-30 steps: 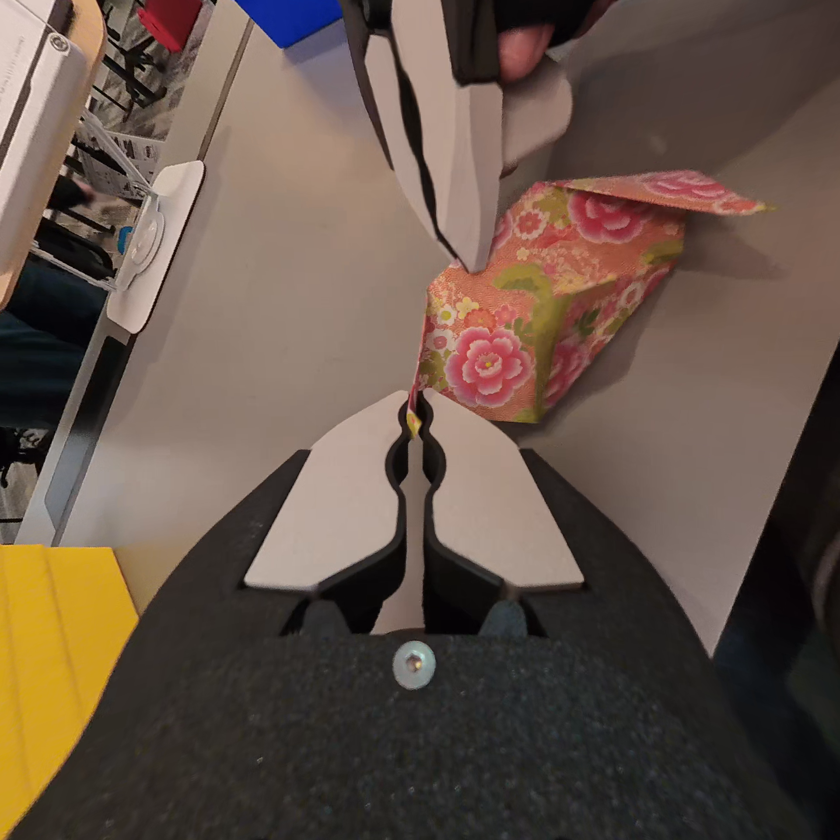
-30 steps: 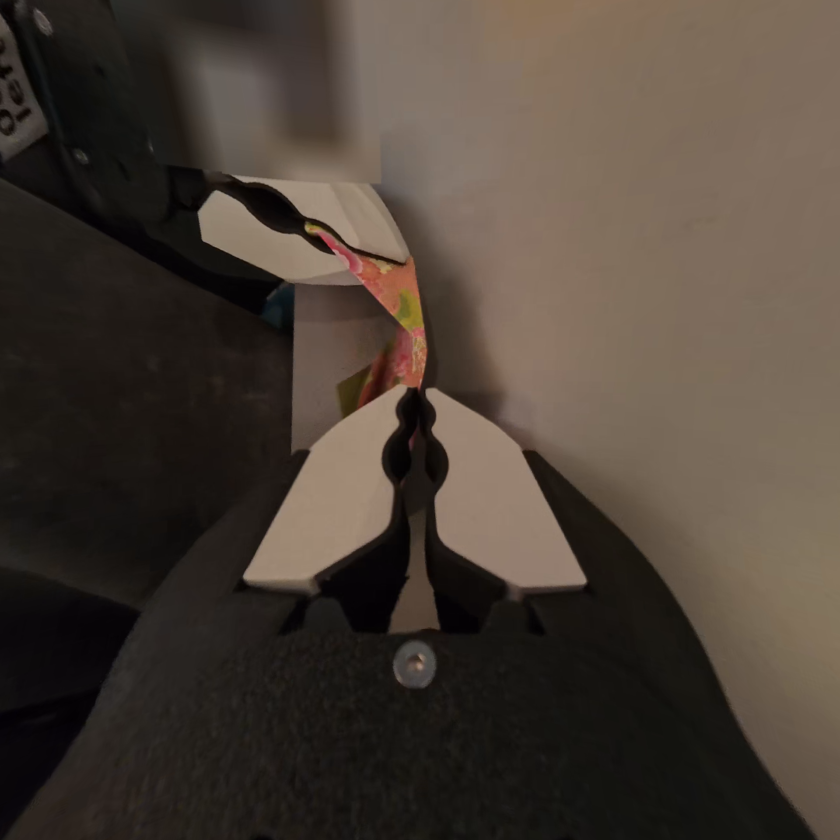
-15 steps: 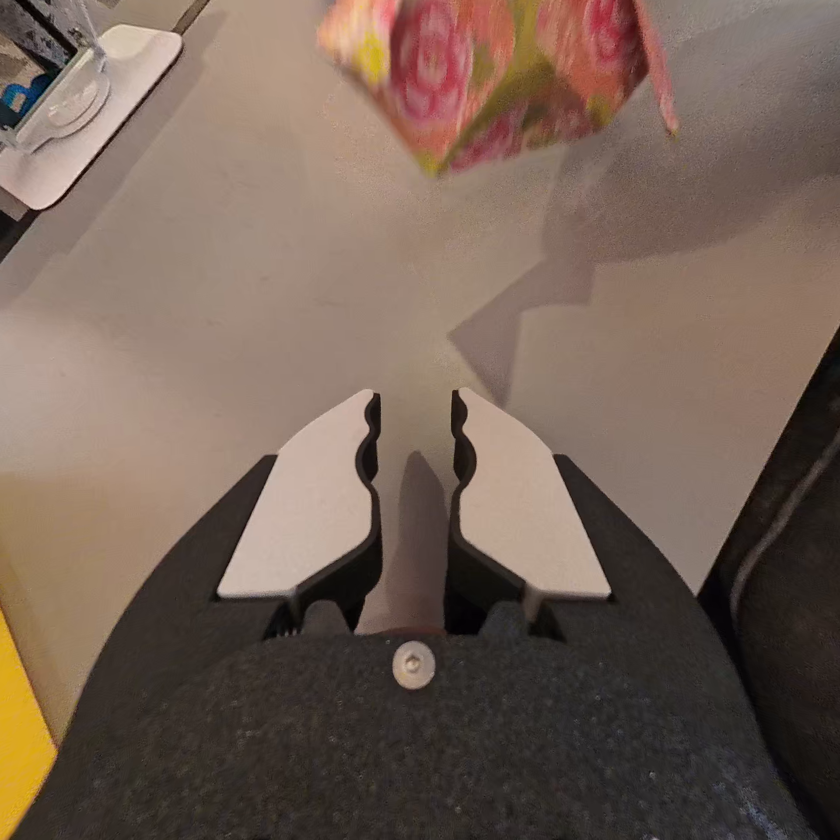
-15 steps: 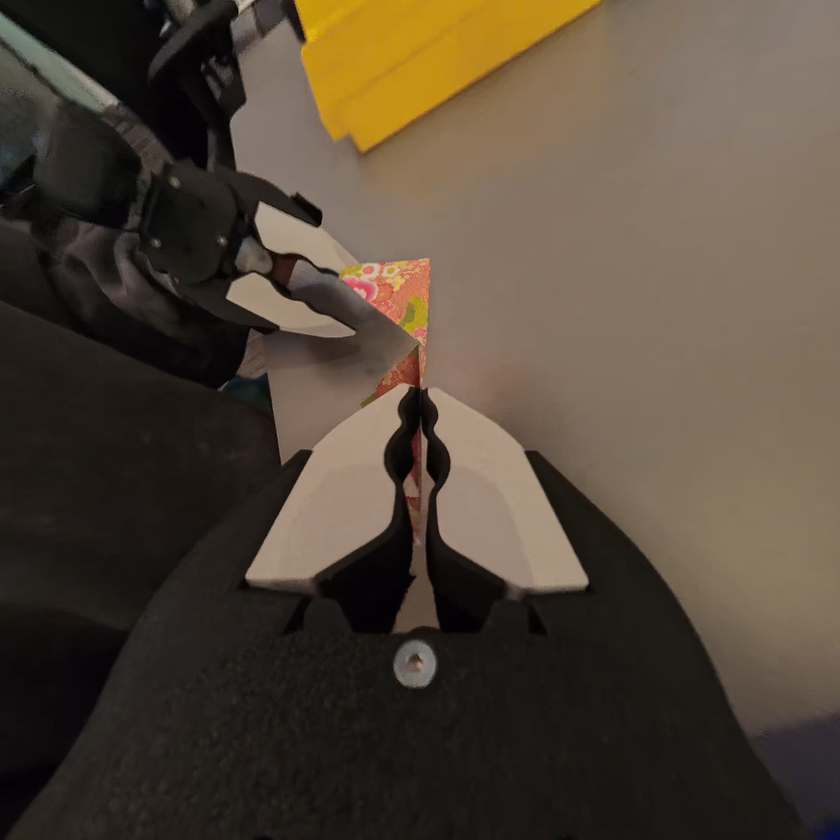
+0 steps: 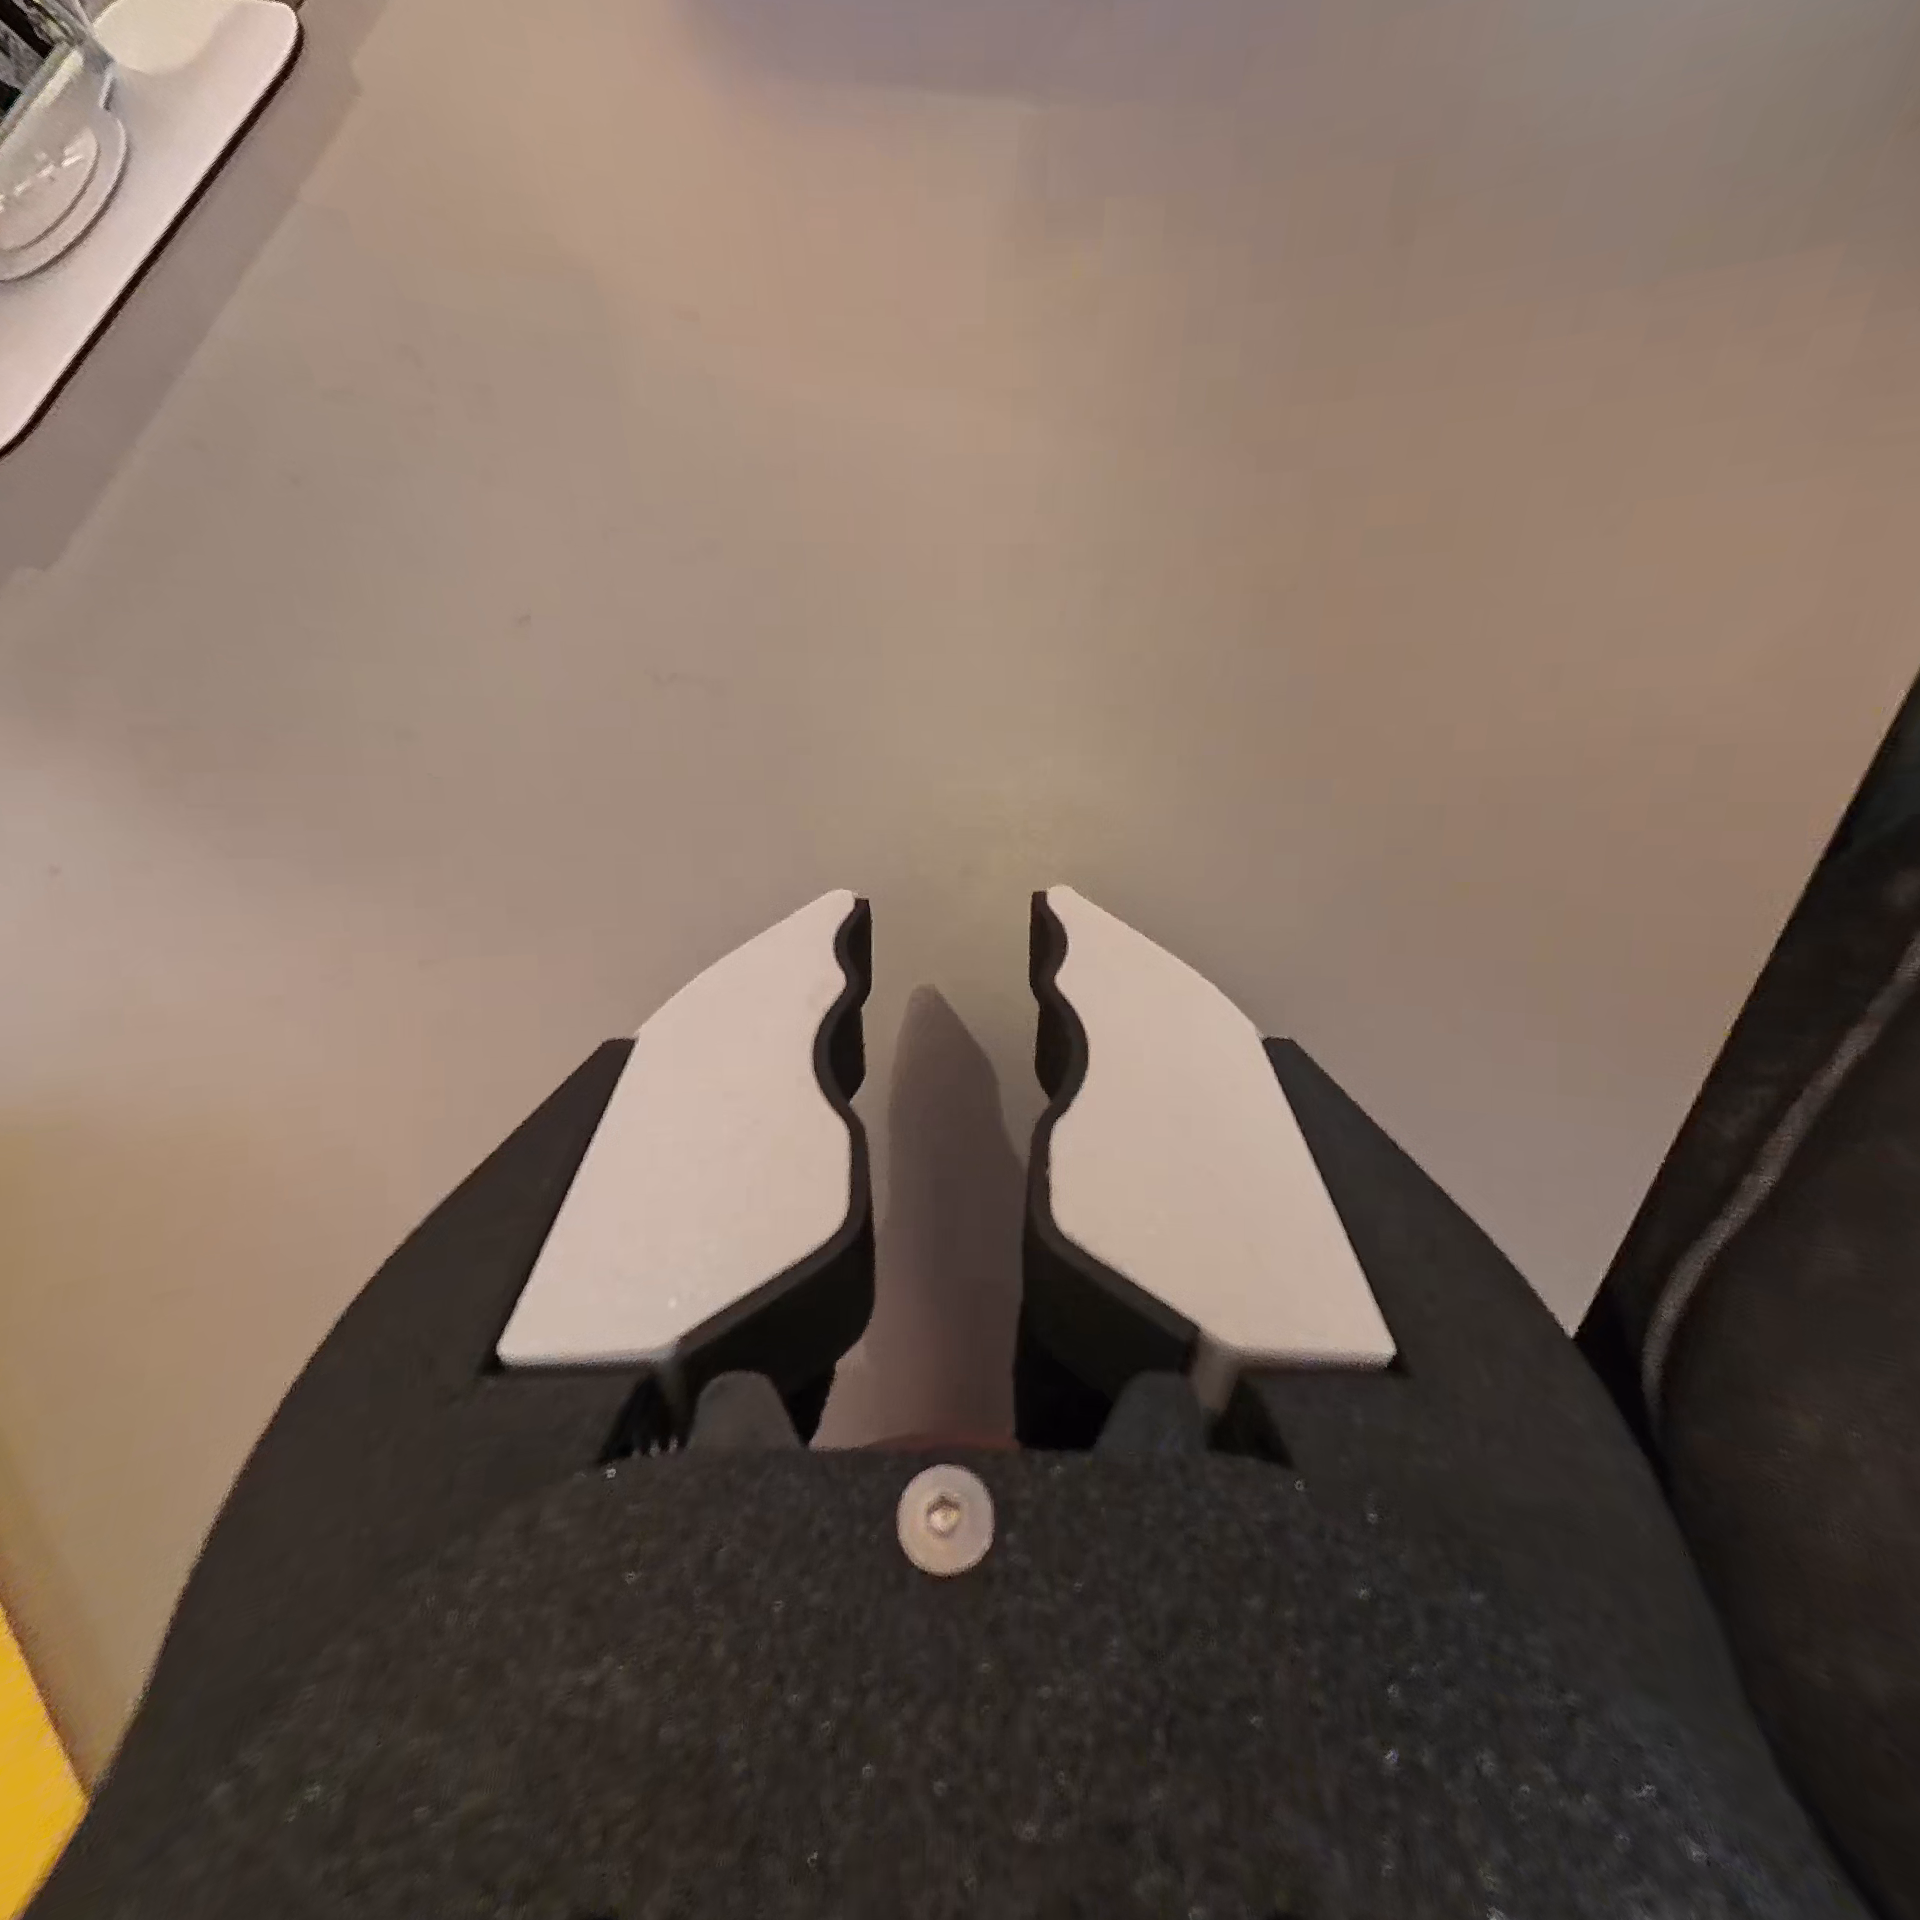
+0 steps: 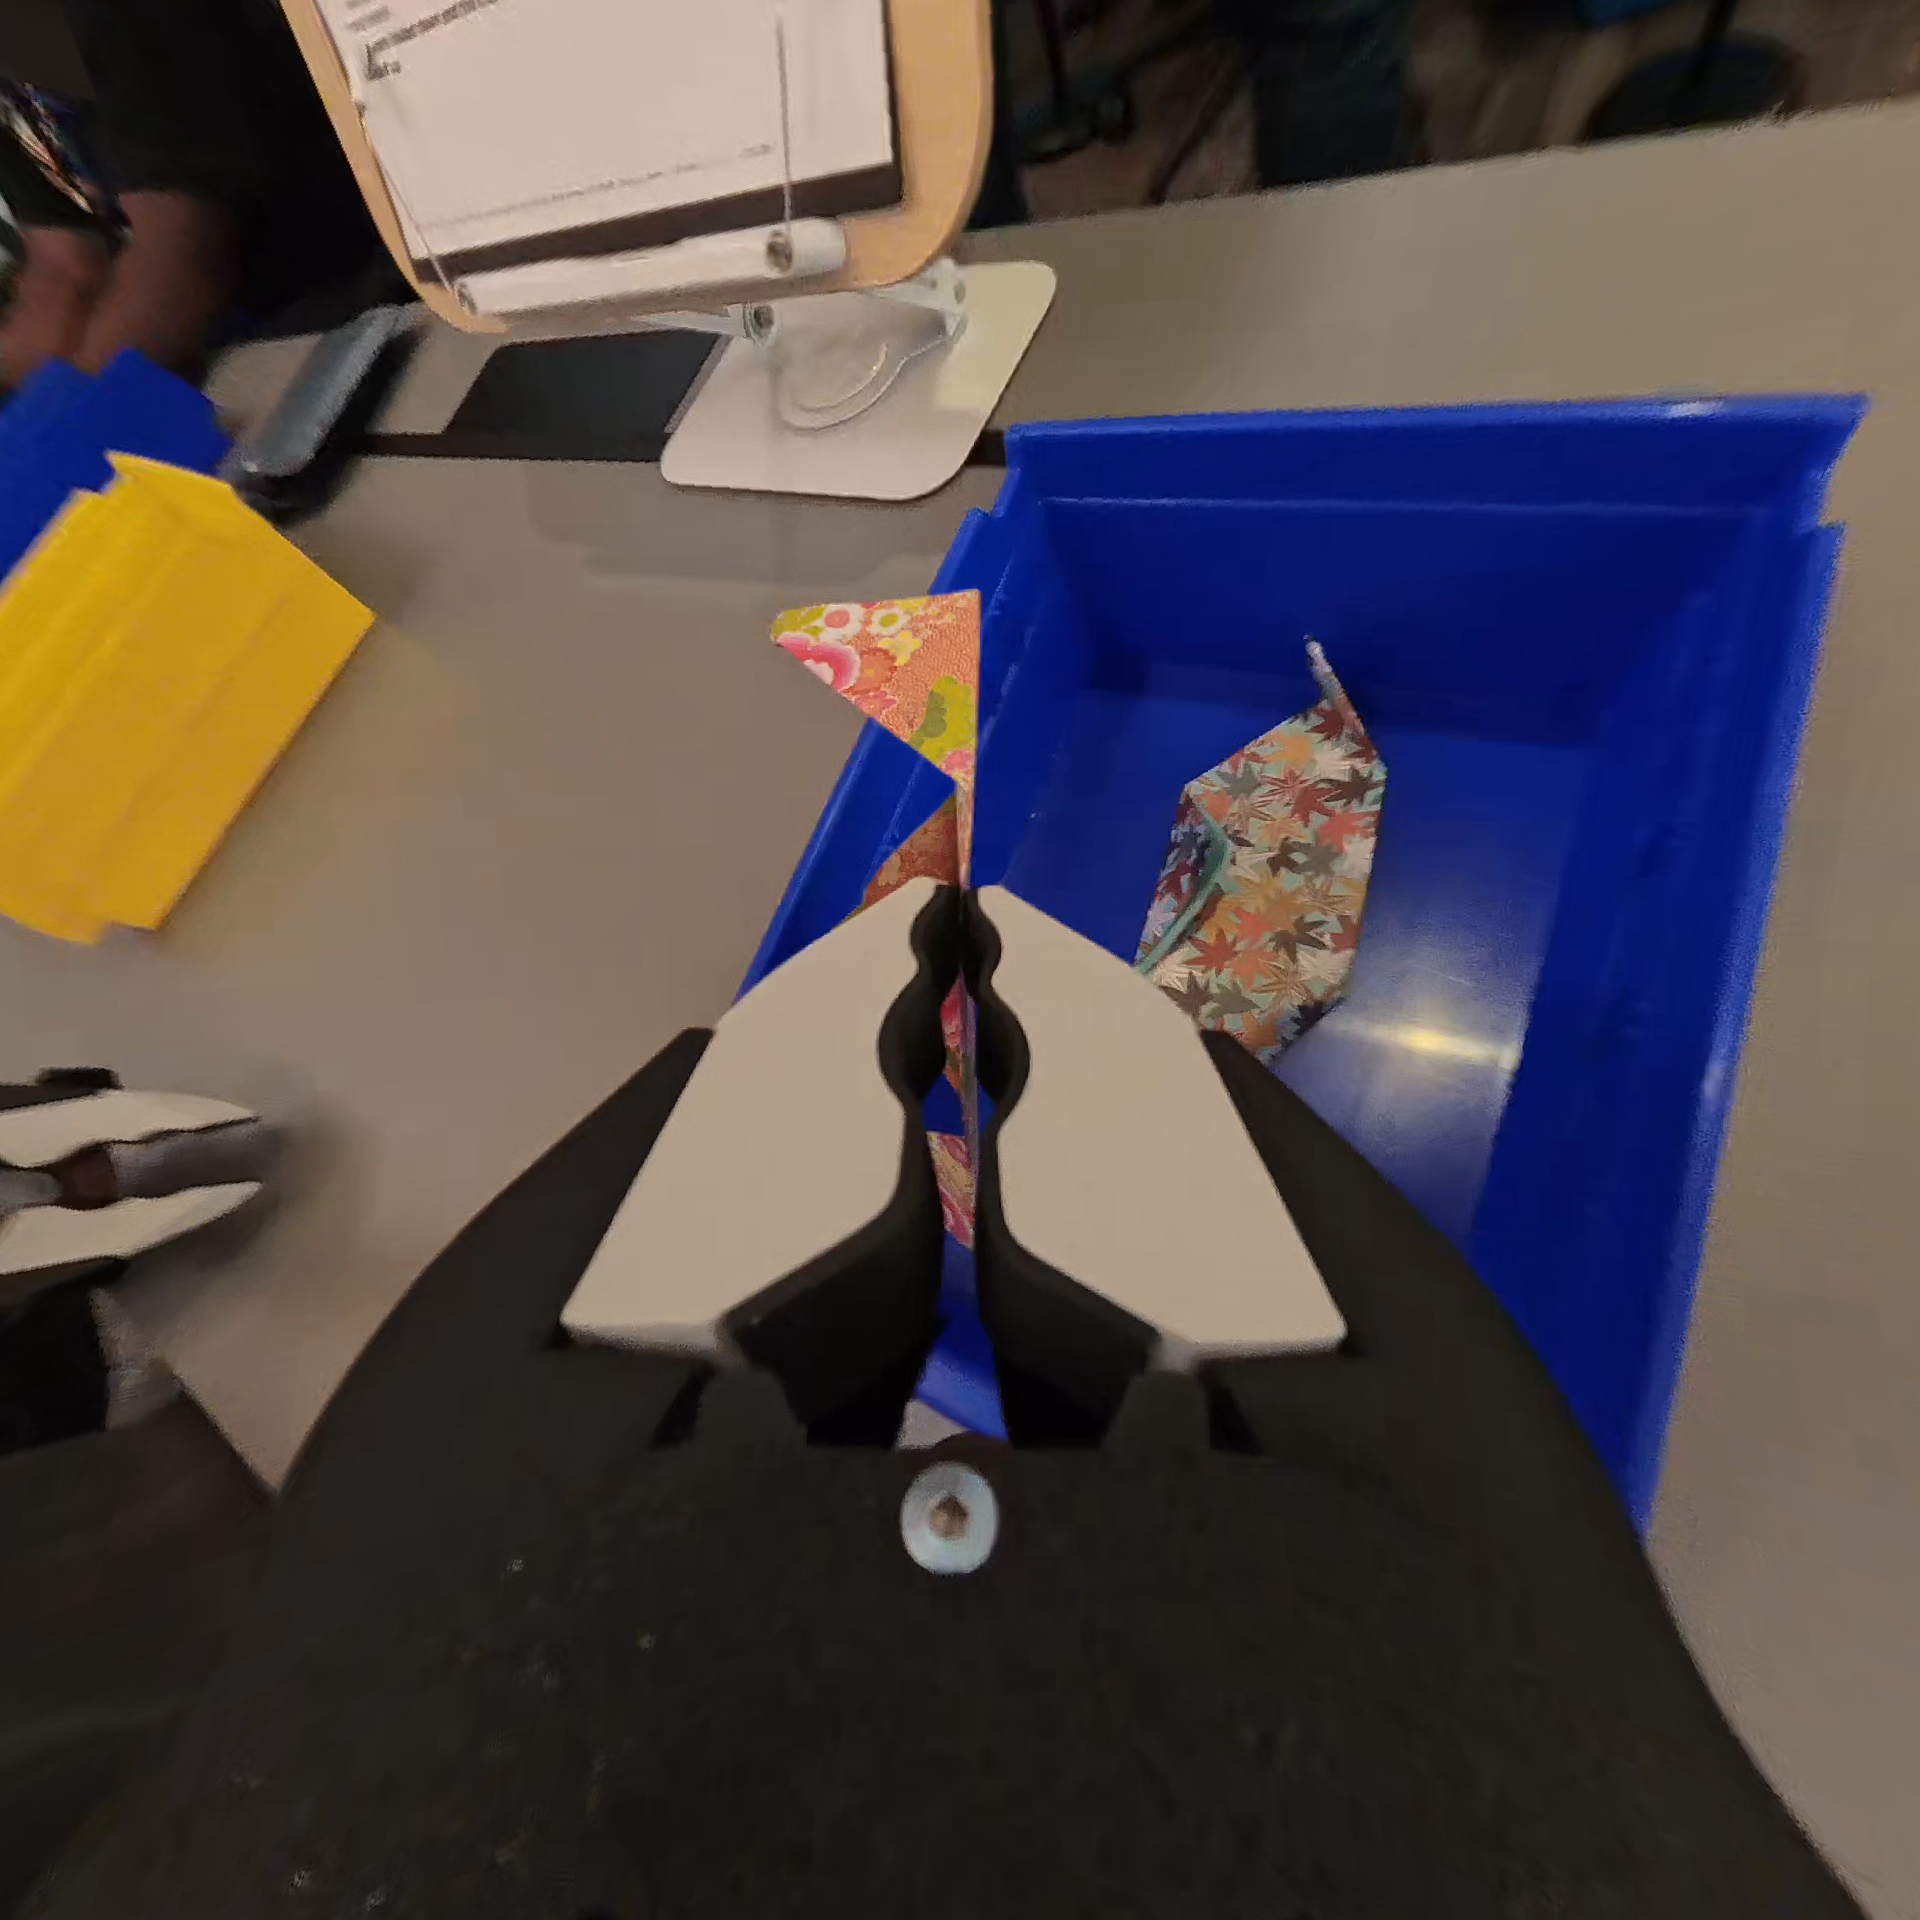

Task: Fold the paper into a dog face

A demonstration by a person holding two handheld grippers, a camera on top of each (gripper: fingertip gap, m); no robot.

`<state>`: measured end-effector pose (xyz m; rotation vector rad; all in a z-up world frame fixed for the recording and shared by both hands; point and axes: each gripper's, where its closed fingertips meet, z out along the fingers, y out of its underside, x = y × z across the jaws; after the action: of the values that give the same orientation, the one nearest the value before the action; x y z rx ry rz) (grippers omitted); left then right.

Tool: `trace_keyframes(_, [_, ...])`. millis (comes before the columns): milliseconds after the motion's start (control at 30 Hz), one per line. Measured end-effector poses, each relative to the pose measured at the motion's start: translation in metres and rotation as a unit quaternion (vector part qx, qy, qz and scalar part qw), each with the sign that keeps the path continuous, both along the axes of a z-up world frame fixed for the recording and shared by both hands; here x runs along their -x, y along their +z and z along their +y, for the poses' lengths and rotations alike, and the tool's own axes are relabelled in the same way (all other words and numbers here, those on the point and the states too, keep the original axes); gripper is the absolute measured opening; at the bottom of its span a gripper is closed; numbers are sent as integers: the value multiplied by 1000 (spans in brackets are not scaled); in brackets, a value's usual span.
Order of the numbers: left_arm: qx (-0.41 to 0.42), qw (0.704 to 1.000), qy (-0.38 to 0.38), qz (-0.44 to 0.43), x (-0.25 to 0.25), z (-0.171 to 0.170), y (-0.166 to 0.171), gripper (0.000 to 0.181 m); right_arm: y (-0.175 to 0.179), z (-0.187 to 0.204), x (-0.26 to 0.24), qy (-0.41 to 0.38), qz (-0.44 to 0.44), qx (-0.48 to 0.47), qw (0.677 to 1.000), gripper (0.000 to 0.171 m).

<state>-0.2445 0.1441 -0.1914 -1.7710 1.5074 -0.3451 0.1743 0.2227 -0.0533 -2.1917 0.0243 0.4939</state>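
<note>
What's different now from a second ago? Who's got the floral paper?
The left tongs let go of the floral paper and pulled back; they now hang open over the bare table, holding nothing. The right tongs carried the paper away from the table edge to the rim of the blue bin, where a leaf-patterned folded paper lies. Unchanged: the right tongs stay shut on the floral paper.

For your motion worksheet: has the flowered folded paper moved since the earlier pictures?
Yes. Clamped in the right hand-held gripper, the flowered folded paper has travelled from the bare table to the blue bin, near its rim.
</note>
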Motion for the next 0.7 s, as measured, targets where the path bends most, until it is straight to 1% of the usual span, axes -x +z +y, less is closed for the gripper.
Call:
trace_keyframes(133, [3,1000,2,4,1,0,-2,29,-28,40,-6,16,98,46,994,0])
trace_keyframes(167, [4,1000,2,6,1,0,-3,29,-39,50,-10,13,102,67,992,0])
trace_keyframes(267, [3,1000,3,13,2,0,-5,29,-71,71,-27,6,65,118,991,0])
trace_keyframes(400, [6,1000,5,19,5,1,-9,29,-73,84,-49,-12,44,127,991,0])
trace_keyframes(533, [10,1000,10,22,8,3,-12,29,-54,84,-62,-28,60,100,993,0])
trace_keyframes(600, [14,1000,11,19,8,4,-12,28,-59,82,-69,-41,51,111,992,0])
trace_keyframes(700, [16,1000,10,18,8,4,-12,28,-78,80,-68,-43,47,136,989,0])
